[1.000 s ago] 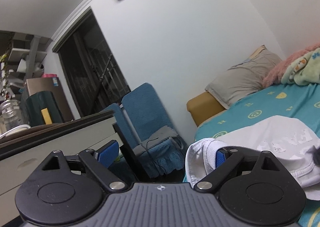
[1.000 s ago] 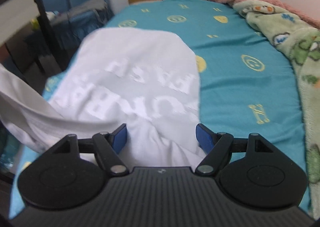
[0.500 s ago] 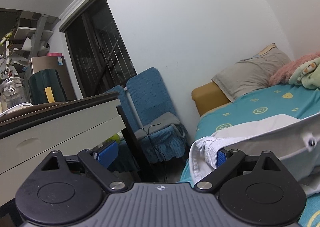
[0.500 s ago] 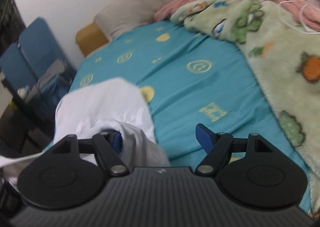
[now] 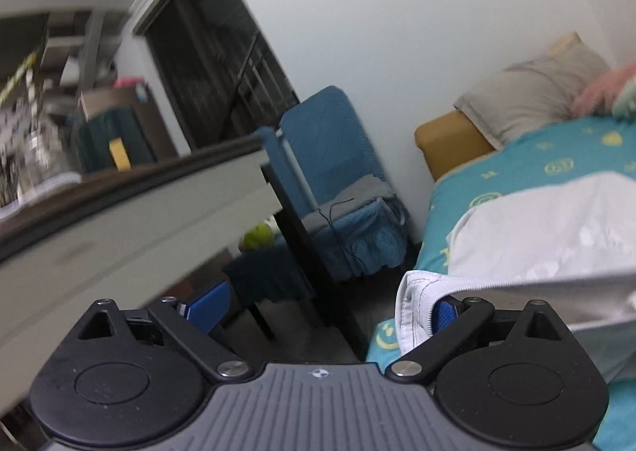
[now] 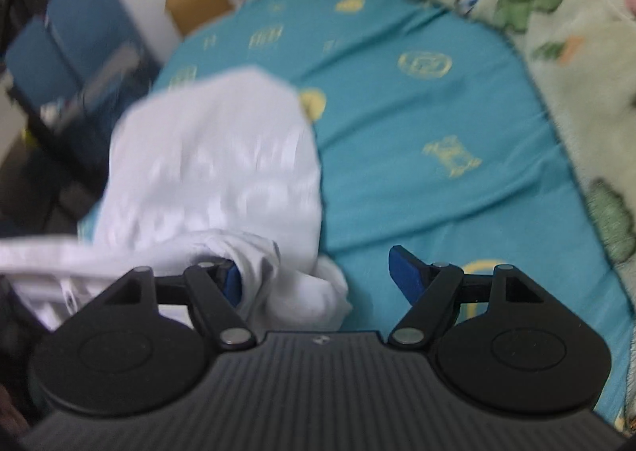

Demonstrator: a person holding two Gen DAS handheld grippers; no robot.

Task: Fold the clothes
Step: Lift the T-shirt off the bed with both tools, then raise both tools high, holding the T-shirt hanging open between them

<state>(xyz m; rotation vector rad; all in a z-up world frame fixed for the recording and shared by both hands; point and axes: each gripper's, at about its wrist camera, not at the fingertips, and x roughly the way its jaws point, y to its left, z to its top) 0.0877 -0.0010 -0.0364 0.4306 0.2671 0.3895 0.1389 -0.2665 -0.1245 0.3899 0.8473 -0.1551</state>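
Left wrist view: the left gripper point(image 5: 322, 308) has its fingers spread wide, with nothing clamped between them. The ribbed collar point(image 5: 413, 312) of the white T-shirt point(image 5: 556, 236) is draped over the outer face of the right-hand finger pad point(image 5: 443, 314); the fabric is hooked on that finger, not pinched. To the right of the claw a band of the shirt runs taut out of frame. Ahead and to the right, the rest of the shirt lies on the teal bedsheet point(image 5: 528, 169). Further ahead stands a blue chair point(image 5: 330, 157); to the left is a white desk point(image 5: 131, 220).

Right wrist view: the right gripper point(image 6: 314, 278) is likewise spread apart, with no grip. A bunched fold of the shirt point(image 6: 214, 157) wraps the left-hand pad point(image 6: 232, 282) and sits just ahead of the claw; the right-hand pad is clear of fabric, above bare sheet. The shirt body extends ahead and left. A green blanket point(image 6: 556, 26) lies far right. The frame is motion-blurred.

Step in hand, as judged: arranging the shirt for a fold, with the garment strung between both claws.

Next move calls for: closing each claw on a defined edge, since hooked fabric may slip off, then drawing the shirt flat on the sheet.
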